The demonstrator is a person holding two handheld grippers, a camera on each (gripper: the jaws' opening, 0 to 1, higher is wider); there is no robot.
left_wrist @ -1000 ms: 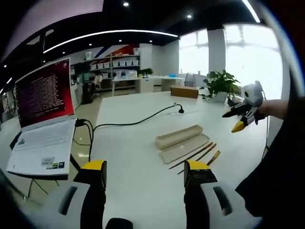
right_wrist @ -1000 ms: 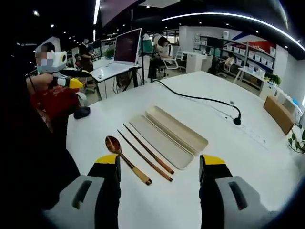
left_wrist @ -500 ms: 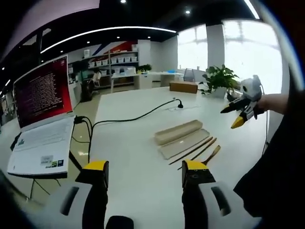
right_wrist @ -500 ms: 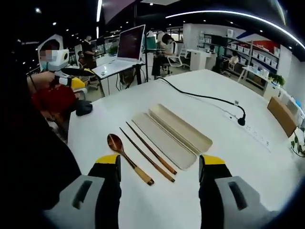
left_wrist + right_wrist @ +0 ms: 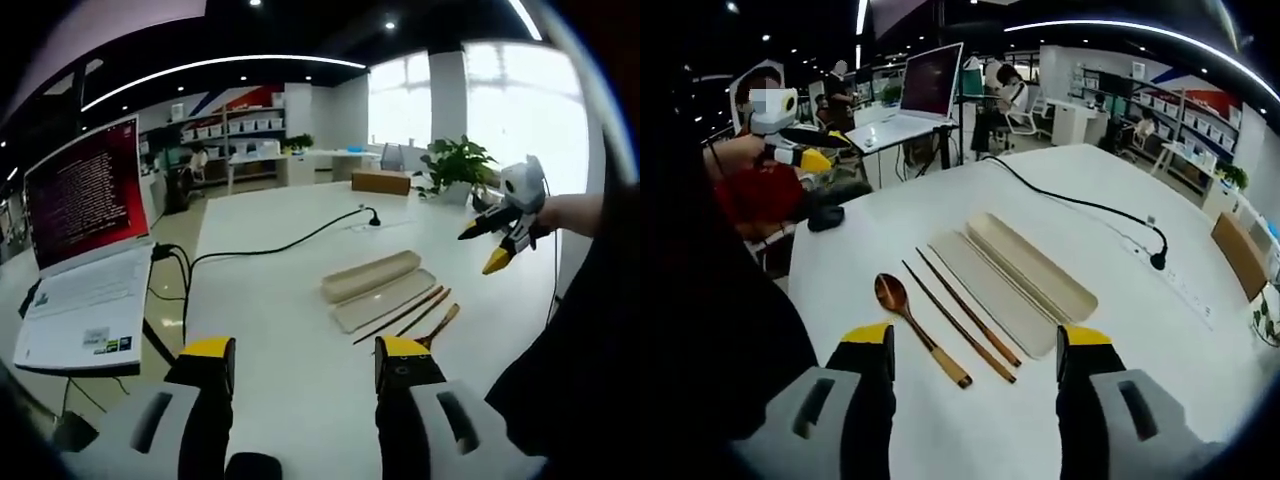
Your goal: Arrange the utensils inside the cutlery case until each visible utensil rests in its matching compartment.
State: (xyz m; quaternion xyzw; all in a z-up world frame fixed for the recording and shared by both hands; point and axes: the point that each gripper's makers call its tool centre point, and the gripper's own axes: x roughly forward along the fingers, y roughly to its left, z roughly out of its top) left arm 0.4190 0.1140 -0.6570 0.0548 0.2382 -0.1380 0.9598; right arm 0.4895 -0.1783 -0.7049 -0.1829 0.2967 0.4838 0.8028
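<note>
Between the spread jaws of the right gripper [image 5: 975,350], at lower centre of the right gripper view, the wooden spoon [image 5: 918,328] and the pair of chopsticks [image 5: 962,322] were seen lying on the white table [image 5: 1120,400], just beside the open cutlery case [image 5: 1020,280] and outside its compartments. Their long axes were laid parallel to the case, running from the upper left of the frame down toward the lower right, with the spoon's handle end and the chopstick ends nearest the jaws. The right gripper was judged the nearer one for a first pick.

In the left gripper view, the left gripper [image 5: 300,355] was held with its jaws apart and nothing between them, the case [image 5: 380,288] lying well apart toward centre right; a laptop [image 5: 75,250] was seen at left.

Compared with a second earlier, the utensils were framed slightly higher and the spoon more fully between the right jaws; this was read as camera movement, the objects themselves being unmoved.
</note>
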